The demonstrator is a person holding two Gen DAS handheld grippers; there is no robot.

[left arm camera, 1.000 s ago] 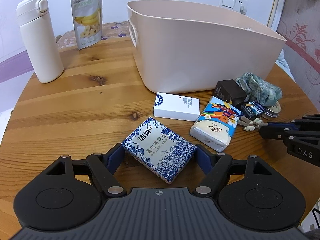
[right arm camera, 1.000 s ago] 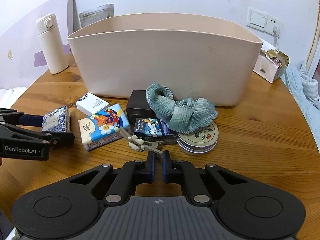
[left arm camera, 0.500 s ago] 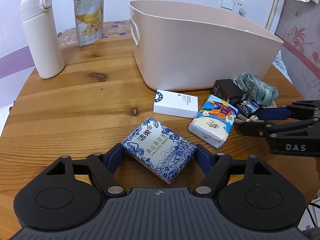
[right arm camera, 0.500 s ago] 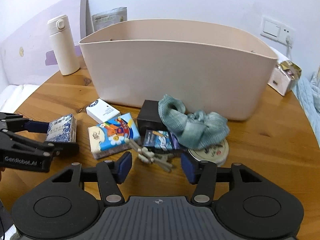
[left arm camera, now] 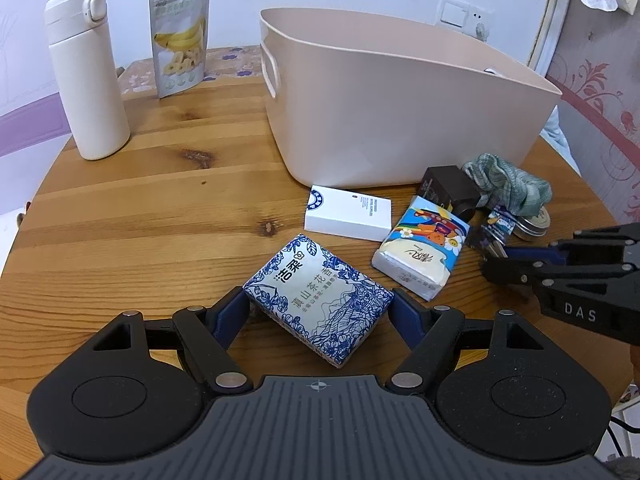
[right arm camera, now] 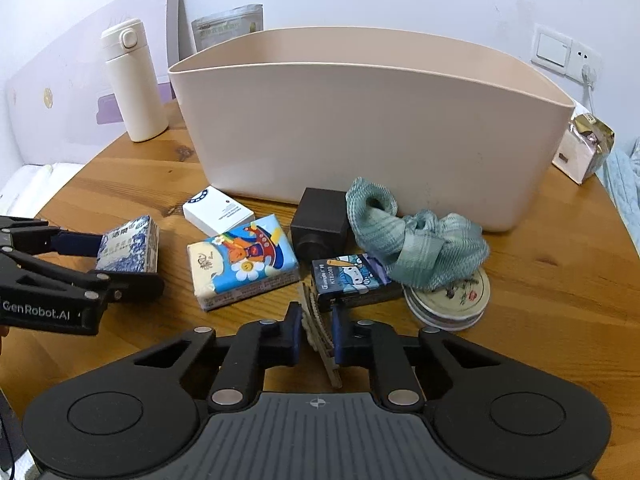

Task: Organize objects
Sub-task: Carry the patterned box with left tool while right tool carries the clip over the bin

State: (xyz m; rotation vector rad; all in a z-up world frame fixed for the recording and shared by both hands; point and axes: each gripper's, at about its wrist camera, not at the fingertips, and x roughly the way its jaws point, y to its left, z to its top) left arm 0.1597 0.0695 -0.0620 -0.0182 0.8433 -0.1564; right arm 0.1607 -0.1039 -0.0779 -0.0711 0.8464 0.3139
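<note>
Right wrist view: I've just closed my right gripper [right arm camera: 314, 330] on the beige wooden clothespin [right arm camera: 318, 334] for the pink plastic tub [right arm camera: 360, 128]; left gripper [left arm camera: 318, 312] pinches the blue-and-white tissue pack [left arm camera: 318, 300] on the table.

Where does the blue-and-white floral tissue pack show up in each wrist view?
Left wrist view: the blue-and-white tissue pack lies bottom centre, between the left gripper fingers.
Right wrist view: the same pack sits at the left edge, between that gripper's fingers reaching in from the left.
Shared landmark: the beige bin stands behind it, with the white box in front of the bin.
</note>
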